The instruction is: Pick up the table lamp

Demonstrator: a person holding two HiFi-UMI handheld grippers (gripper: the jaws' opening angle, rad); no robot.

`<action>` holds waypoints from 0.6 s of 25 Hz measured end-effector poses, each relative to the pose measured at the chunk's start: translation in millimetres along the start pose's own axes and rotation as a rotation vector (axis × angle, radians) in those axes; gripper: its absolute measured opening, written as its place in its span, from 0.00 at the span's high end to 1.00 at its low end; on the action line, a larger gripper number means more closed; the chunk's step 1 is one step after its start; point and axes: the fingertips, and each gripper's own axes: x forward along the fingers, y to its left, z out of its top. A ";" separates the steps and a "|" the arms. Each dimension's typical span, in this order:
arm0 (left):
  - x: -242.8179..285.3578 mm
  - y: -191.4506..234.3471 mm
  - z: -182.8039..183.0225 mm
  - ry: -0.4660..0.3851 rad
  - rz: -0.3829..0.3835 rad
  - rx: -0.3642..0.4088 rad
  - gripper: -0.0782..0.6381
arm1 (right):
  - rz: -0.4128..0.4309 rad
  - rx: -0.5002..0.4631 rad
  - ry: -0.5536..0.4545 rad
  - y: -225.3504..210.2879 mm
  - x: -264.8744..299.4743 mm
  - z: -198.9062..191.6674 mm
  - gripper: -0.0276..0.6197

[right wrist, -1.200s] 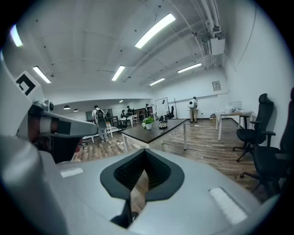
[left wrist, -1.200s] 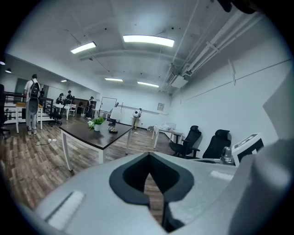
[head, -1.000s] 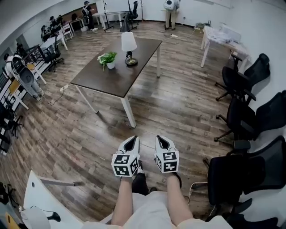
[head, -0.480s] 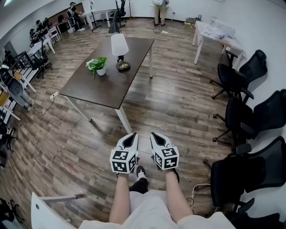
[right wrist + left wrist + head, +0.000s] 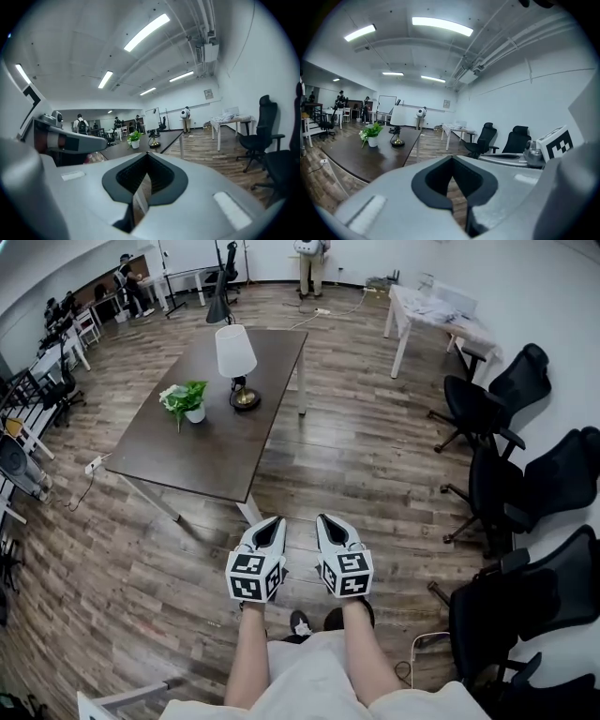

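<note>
A wooden plank floor [image 5: 375, 456] fills the room. On it stands a long dark bench [image 5: 178, 456] with white legs, seen from beyond its near corner. To the right of the bench, across open floor, three black office chairs [image 5: 487, 399] line the white wall. Beyond the bench's far right corner is a white bench [image 5: 427, 310] with papers on it. A person [image 5: 309, 254] stands past the far end of the dark bench, and more people [image 5: 127, 277] are among furniture beyond its far left corner.

The table lamp [image 5: 236, 357] stands upright on the dark bench, in its far half and about midway across its width. It has a white shade, a dark stem and a round brass-coloured base. Nothing touches it. Just to the lamp's left on the same bench is a small potted plant [image 5: 187, 399] in a white pot, apart from the lamp's base.

Both tools are held side by side over the floor just off the bench's near corner, well apart from the lamp and pointing toward the bench. The left hand-held gripper [image 5: 271, 522] has its jaws narrowed until the tips meet, with nothing between them. The right hand-held gripper [image 5: 327, 520] is likewise drawn together and empty.
</note>
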 end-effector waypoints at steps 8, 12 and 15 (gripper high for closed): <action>48.4 15.9 5.8 0.025 -0.041 -0.007 0.89 | -0.084 0.021 0.025 -37.6 29.9 3.6 0.91; 78.2 20.2 9.9 0.042 -0.066 -0.019 0.89 | -0.095 0.041 0.042 -59.9 53.9 7.8 0.91; 106.7 30.5 19.2 0.076 -0.069 0.029 0.89 | -0.076 0.060 0.047 -73.1 89.3 18.1 0.91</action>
